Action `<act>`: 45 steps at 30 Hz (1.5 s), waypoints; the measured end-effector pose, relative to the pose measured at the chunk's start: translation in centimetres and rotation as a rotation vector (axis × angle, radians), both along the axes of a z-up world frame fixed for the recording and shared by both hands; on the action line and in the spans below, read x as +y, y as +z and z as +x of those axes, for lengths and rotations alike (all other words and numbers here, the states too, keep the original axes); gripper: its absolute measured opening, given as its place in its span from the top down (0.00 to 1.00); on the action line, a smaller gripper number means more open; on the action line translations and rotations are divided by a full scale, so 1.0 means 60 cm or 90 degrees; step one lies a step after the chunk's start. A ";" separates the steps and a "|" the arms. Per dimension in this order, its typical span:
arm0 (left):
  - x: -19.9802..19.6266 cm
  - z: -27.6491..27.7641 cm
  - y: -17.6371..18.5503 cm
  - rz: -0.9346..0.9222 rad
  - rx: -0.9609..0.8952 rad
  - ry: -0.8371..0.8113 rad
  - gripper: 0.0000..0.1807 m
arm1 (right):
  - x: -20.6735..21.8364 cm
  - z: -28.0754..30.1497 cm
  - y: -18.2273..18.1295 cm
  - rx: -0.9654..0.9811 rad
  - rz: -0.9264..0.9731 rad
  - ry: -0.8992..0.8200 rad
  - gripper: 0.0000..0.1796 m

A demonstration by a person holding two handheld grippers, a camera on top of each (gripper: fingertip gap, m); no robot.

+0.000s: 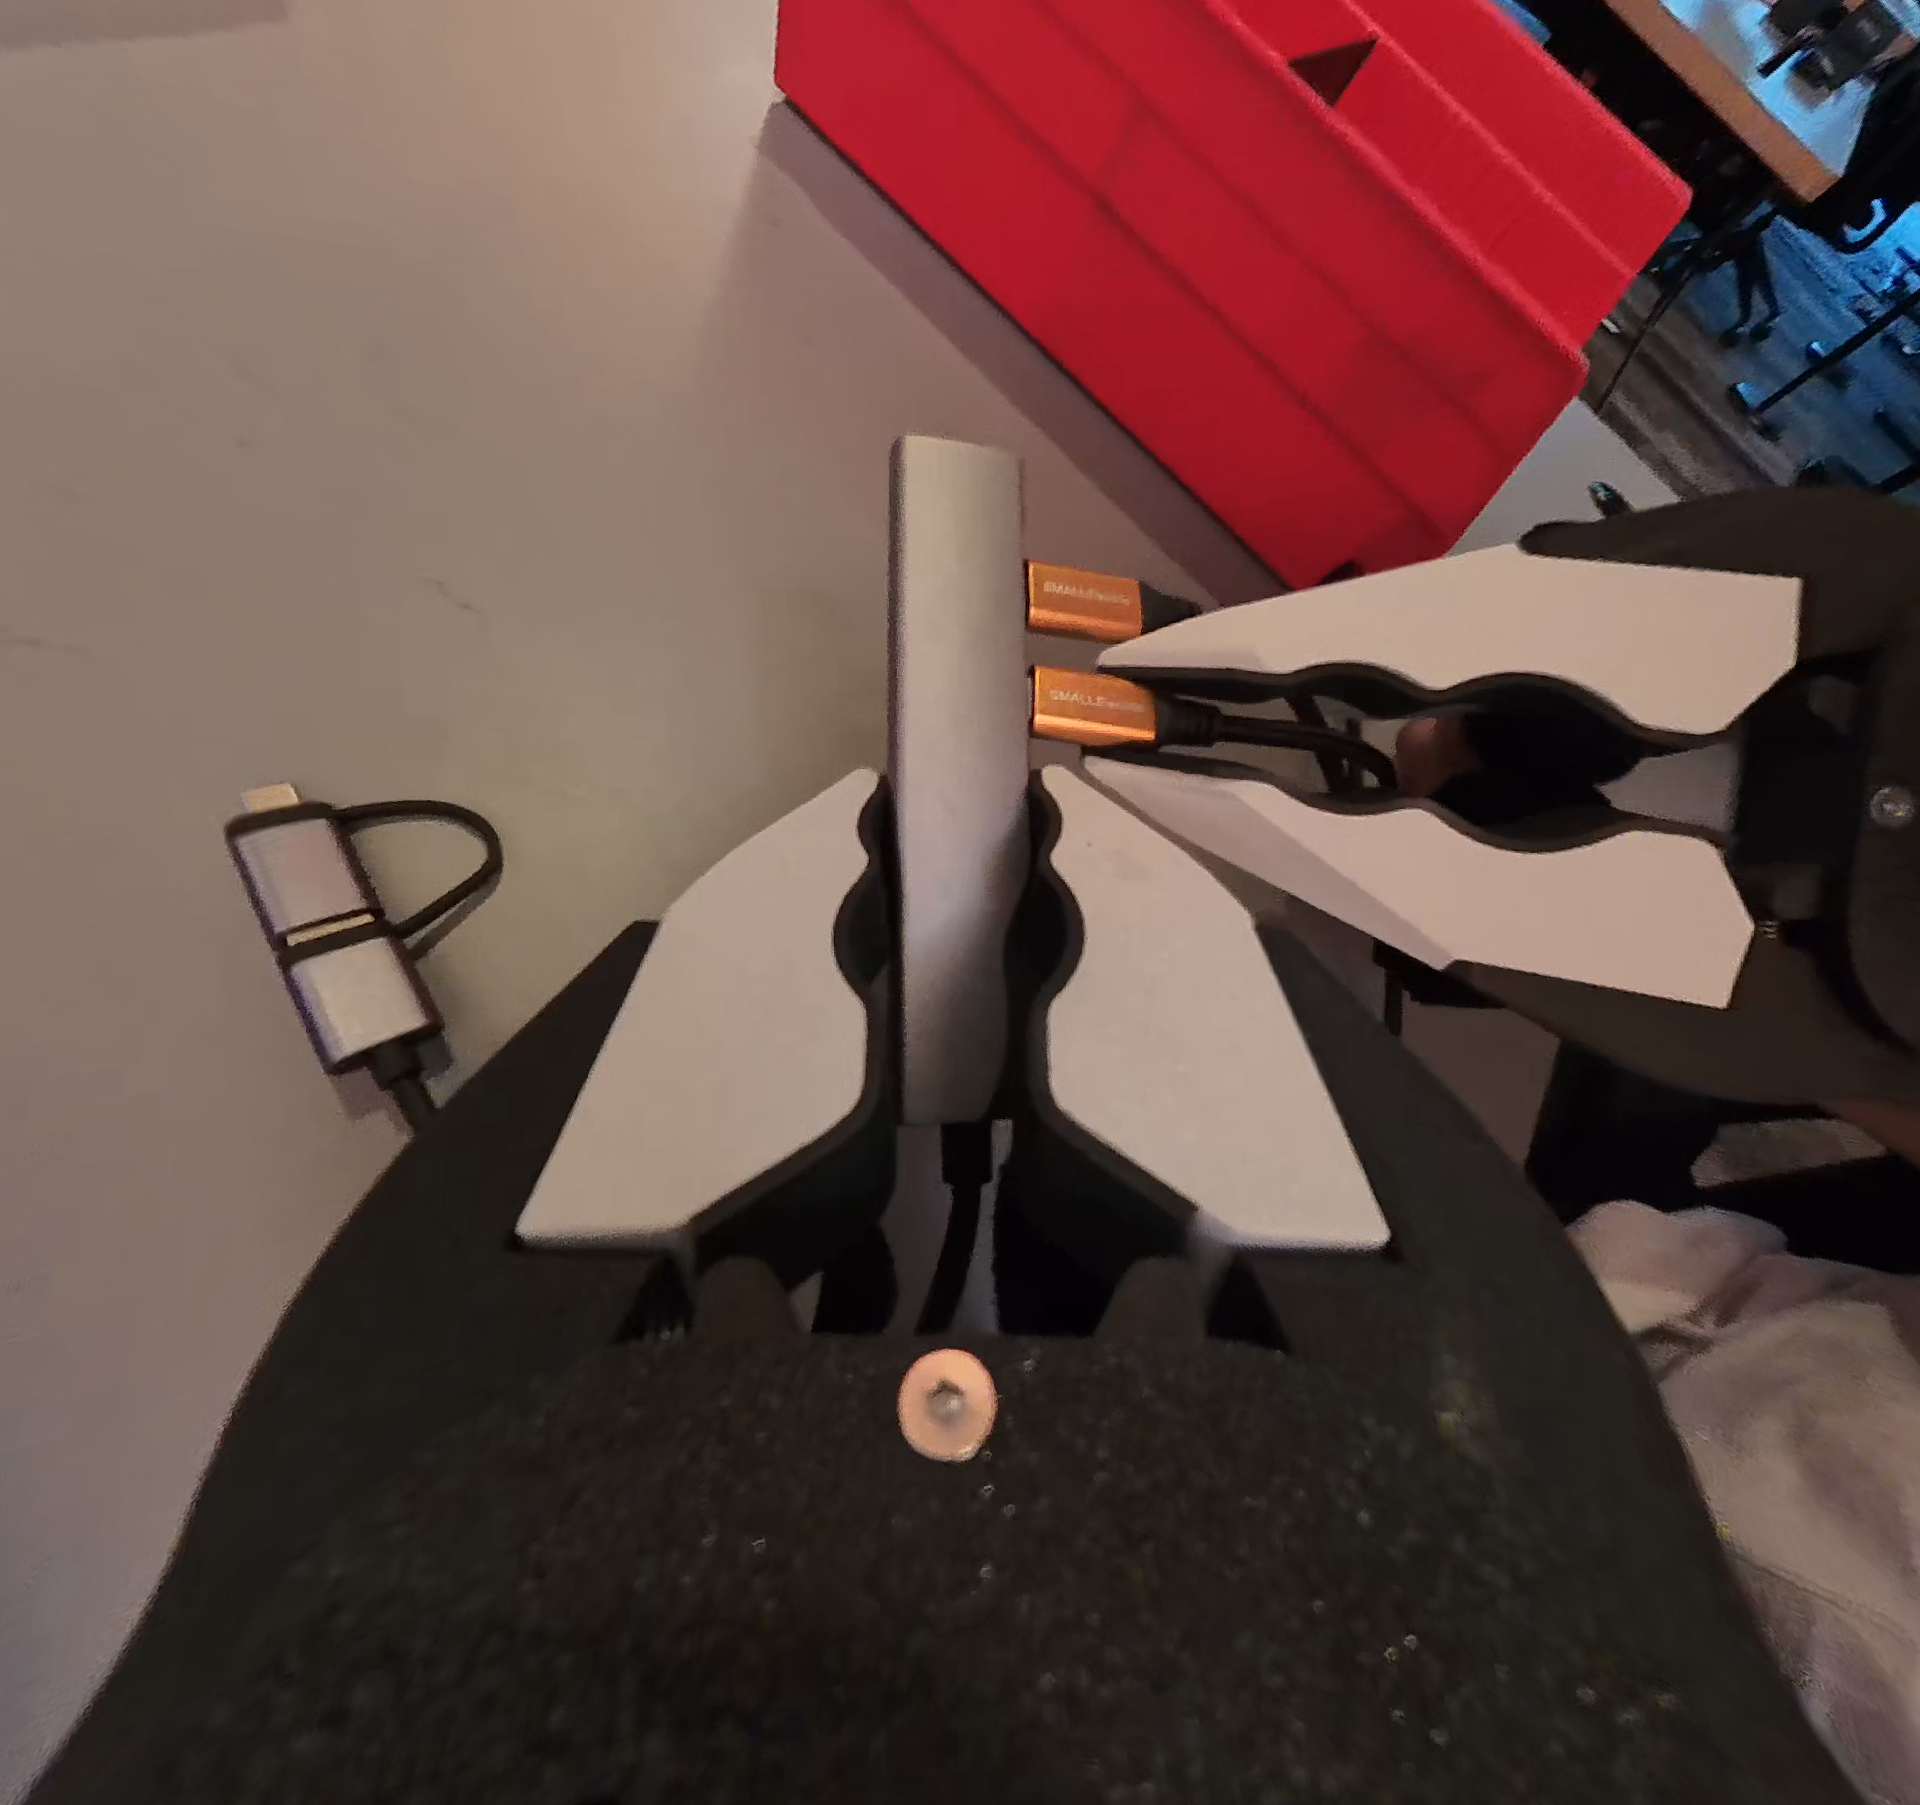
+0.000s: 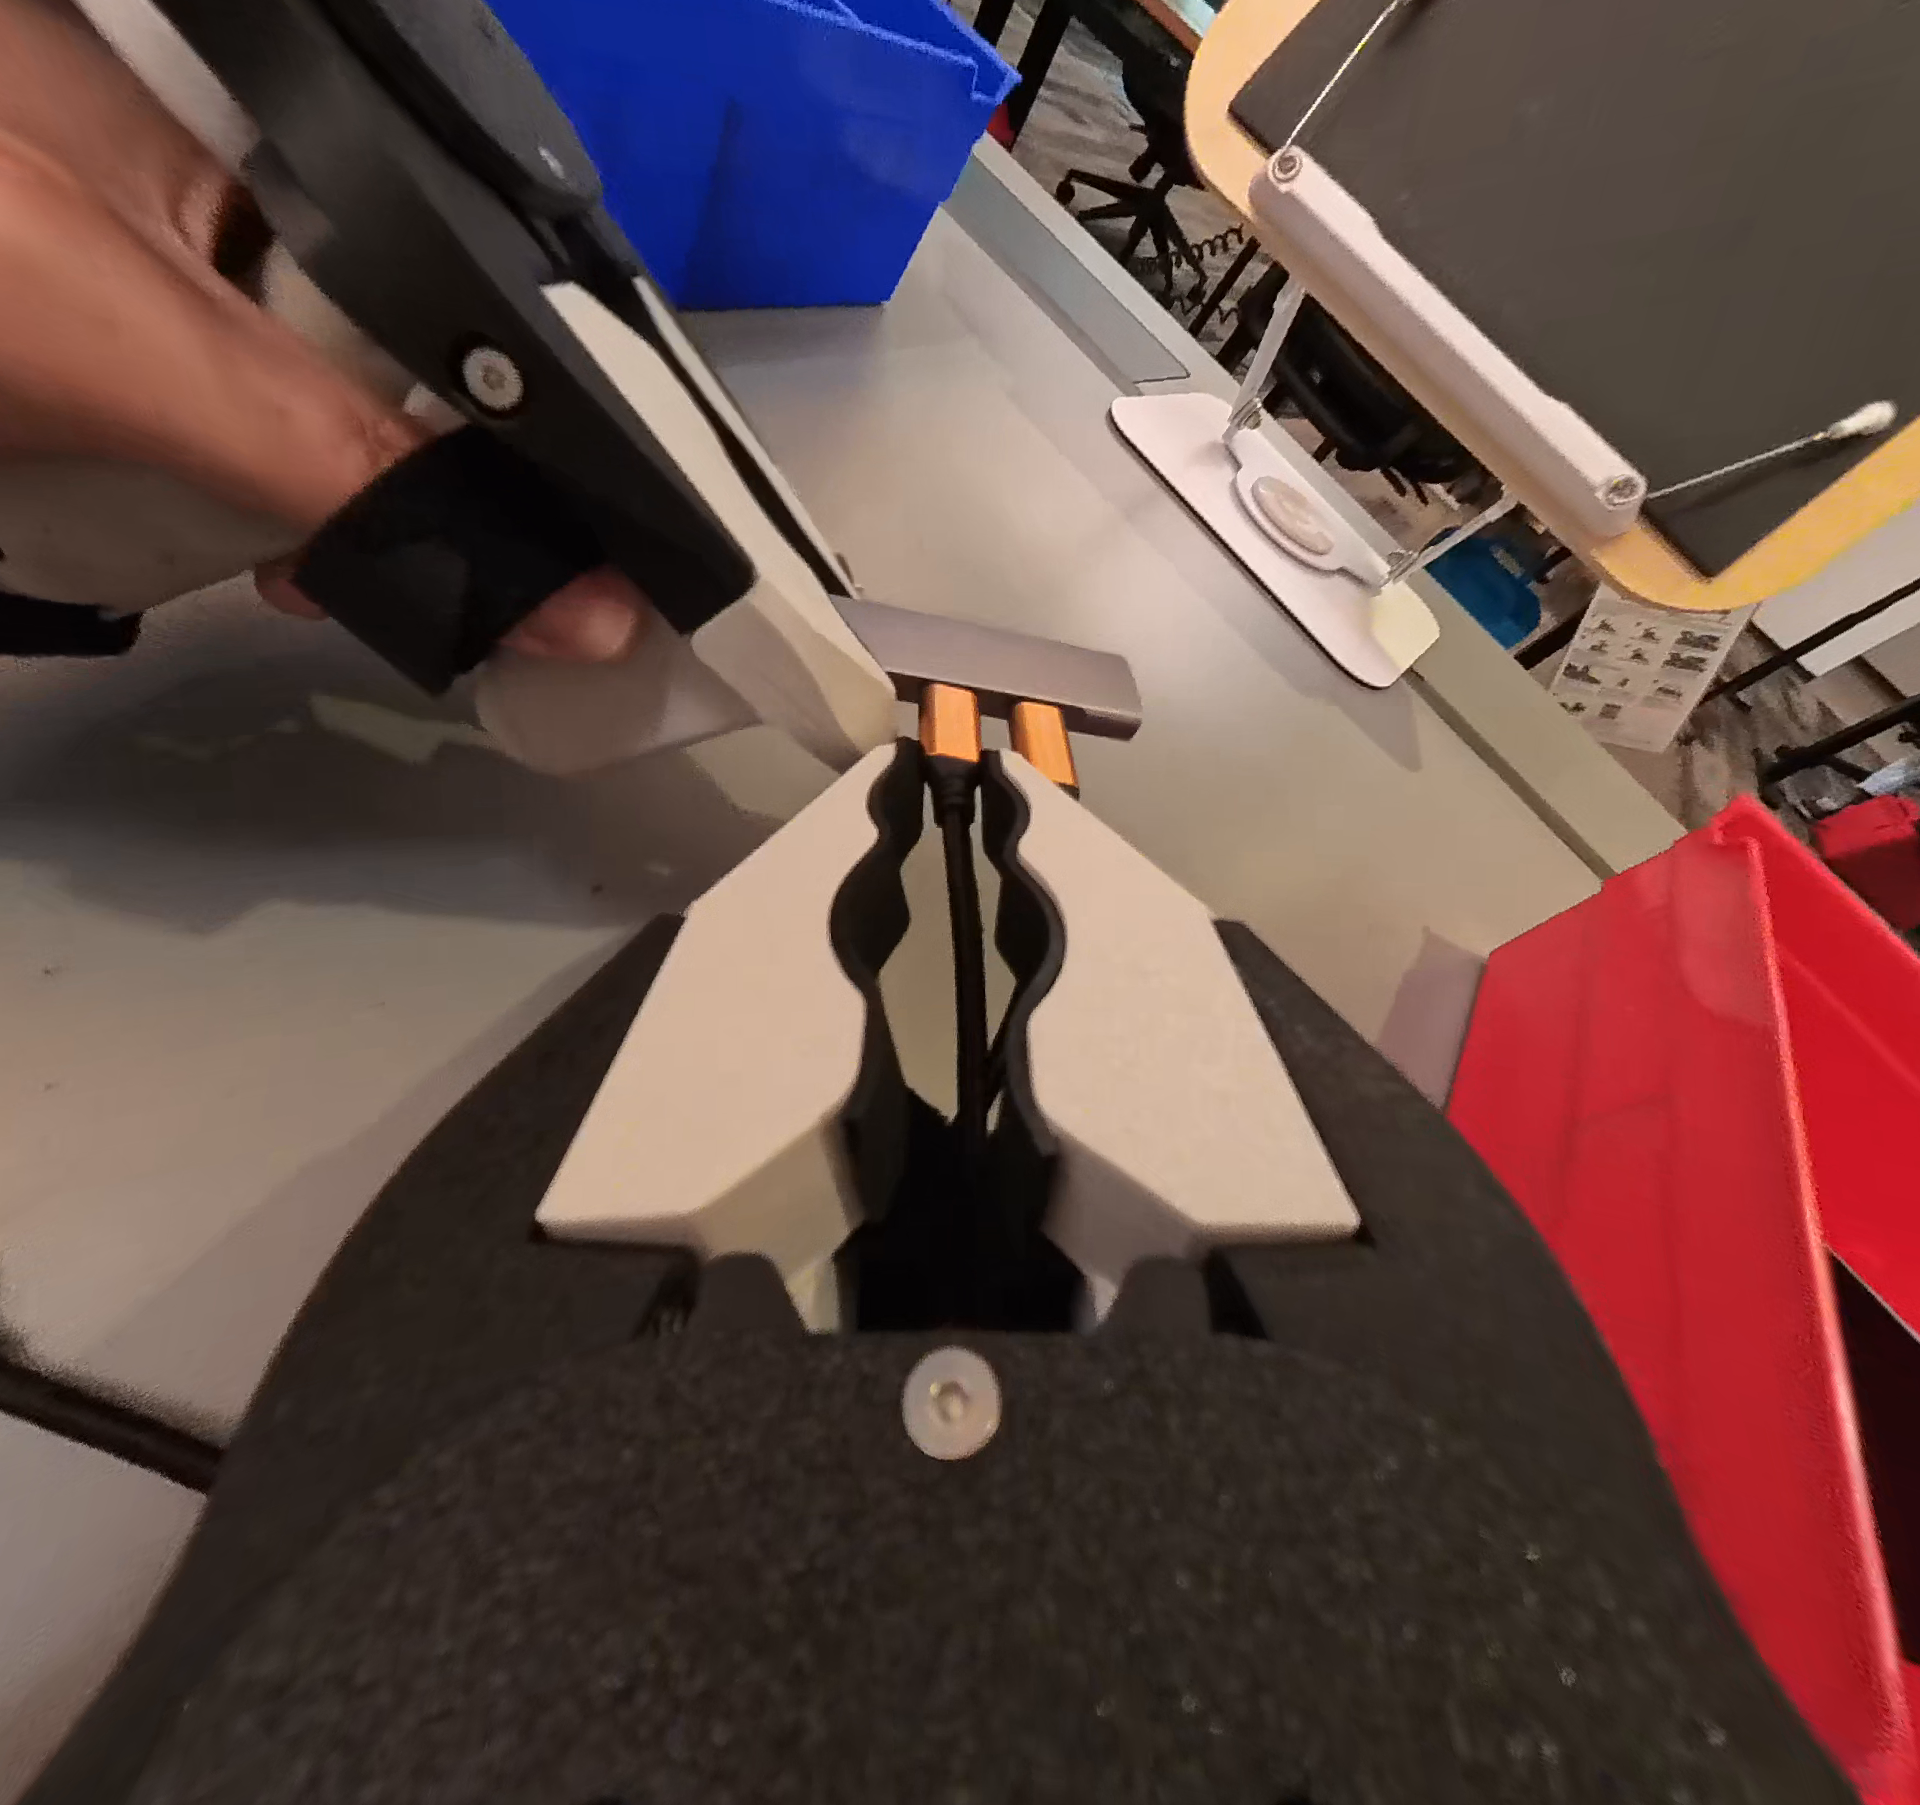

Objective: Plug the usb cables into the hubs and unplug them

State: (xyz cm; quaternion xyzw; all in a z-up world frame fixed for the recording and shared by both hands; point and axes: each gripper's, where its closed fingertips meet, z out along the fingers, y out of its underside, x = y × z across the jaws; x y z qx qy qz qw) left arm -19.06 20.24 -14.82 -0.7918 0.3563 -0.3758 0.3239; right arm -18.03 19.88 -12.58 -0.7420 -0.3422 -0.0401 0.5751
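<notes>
My left gripper (image 1: 961, 779) is shut on a grey USB hub (image 1: 956, 612) and holds it pointing forward over the table. Two orange USB plugs are plugged into the hub's right side, the far one (image 1: 1081, 597) and the near one (image 1: 1091, 706). My right gripper (image 1: 1093, 711) comes in from the right, its tips closed on the rear end of the near plug. In the right wrist view the right gripper (image 2: 948, 758) holds that plug (image 2: 948, 716), whose black cable (image 2: 966, 924) runs back between the fingers. The second plug (image 2: 1042, 737), the hub (image 2: 997, 659) and the left gripper (image 2: 831, 633) show there too.
The hub's own grey connector with a looped tether (image 1: 322, 924) lies on the table at left. A red bin (image 1: 1195, 197) stands behind the hub. A blue bin (image 2: 748, 114) stands at the back, and a white stand base (image 2: 1278, 508) sits near the table's right edge. A hand (image 2: 156, 353) holds the left gripper. My two grippers' fingertips are within a few centimetres of each other.
</notes>
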 end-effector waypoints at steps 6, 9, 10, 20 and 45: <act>0.002 0.007 -0.015 -0.010 0.001 -0.001 0.88 | -0.002 0.009 -0.013 0.014 -0.028 -0.021 0.95; -0.003 0.012 -0.026 -0.019 -0.002 -0.009 0.87 | -0.007 0.013 -0.022 0.023 -0.041 -0.028 0.95; -0.004 0.014 -0.027 -0.016 0.000 -0.011 0.87 | -0.008 0.015 -0.022 0.026 -0.043 -0.032 0.95; 0.045 0.000 -0.010 0.073 0.055 0.057 0.88 | -0.015 0.040 0.048 0.107 -0.013 -0.012 0.95; 0.087 -0.069 -0.020 0.041 0.034 0.099 0.87 | 0.004 0.252 0.355 0.008 0.118 -0.054 0.95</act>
